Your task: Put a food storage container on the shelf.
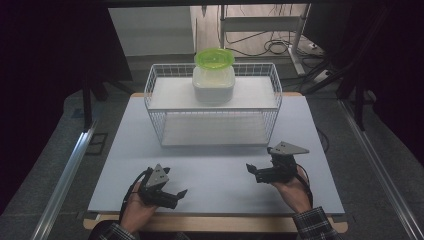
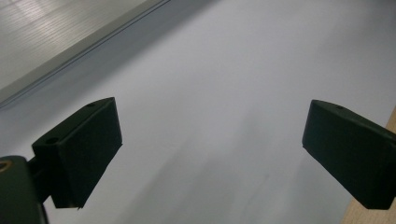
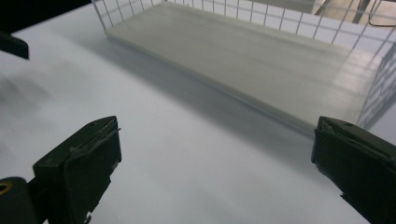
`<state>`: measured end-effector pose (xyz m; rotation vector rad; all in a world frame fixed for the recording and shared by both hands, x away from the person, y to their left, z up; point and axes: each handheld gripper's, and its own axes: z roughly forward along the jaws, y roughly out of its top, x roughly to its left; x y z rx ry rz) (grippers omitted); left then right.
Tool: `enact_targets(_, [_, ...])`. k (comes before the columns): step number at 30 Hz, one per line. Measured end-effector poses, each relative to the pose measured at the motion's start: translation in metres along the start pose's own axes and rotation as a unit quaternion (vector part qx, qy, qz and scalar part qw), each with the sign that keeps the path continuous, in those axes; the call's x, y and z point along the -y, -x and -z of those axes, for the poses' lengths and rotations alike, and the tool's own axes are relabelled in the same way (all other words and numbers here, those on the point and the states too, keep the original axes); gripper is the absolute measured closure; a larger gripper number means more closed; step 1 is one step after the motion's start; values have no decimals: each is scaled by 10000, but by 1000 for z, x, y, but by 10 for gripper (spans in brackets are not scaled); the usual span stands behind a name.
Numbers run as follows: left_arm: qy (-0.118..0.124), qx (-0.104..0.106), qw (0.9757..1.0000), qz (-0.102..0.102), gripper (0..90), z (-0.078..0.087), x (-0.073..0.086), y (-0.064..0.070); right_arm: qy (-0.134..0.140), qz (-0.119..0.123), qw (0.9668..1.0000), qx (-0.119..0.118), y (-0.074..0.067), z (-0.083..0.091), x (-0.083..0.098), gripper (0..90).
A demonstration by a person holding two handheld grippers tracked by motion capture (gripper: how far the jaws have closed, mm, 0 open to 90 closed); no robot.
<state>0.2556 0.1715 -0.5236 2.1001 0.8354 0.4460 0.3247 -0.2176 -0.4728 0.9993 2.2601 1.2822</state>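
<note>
Claws first: I hold one in each hand, two in all, low over the near part of a pale grey table [image 1: 215, 165]. My left gripper [image 1: 176, 195] sits near the table's front edge with its jaws spread wide and nothing between them; in the left gripper view the gripper [image 2: 210, 154] frames only bare tabletop, and neither jaw touches anything. My right gripper [image 1: 252, 171] is a little farther in and to the right, its jaws also spread wide and empty, pointing toward the left; in the right gripper view the gripper [image 3: 215, 168] looks across the table at the basket's lower board [image 3: 243, 60]. The two claws are well apart from each other.

One white wire basket [image 1: 155, 95] stands at the middle of the table, farther away than both claws and apart from them. It carries two pale boards, an upper shelf and a lower floor. On the upper shelf, toward the back and centre, rests one white lidded container [image 1: 213, 84]. One lime-green bowl [image 1: 214, 58] sits directly on top of that container. Container and bowl are well beyond my claws, past the basket's front wall. My sleeves are plaid at the bottom of the high view
</note>
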Motion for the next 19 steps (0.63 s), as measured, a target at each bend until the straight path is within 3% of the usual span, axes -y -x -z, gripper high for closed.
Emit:
enact_targets(4, [-2, -4, 10000, -5, 43, 0, 0, 0, -147, 85, 9998, 110, 0, -1, 13, 16])
enact_targets(12, [-18, -15, 10000, -14, 42, -1, 1, 0, -479, 73, 9988, 93, -2, -7, 33, 17])
enact_targets(15, [-42, -18, 10000, -35, 42, -1, 1, 0, -686, 168, 9974, 129, -5, -12, 37, 17])
enact_targets(19, [-34, -18, 10000, -37, 42, -2, 1, -1, -720, 210, 9971, 148, -6, -14, 38, 17])
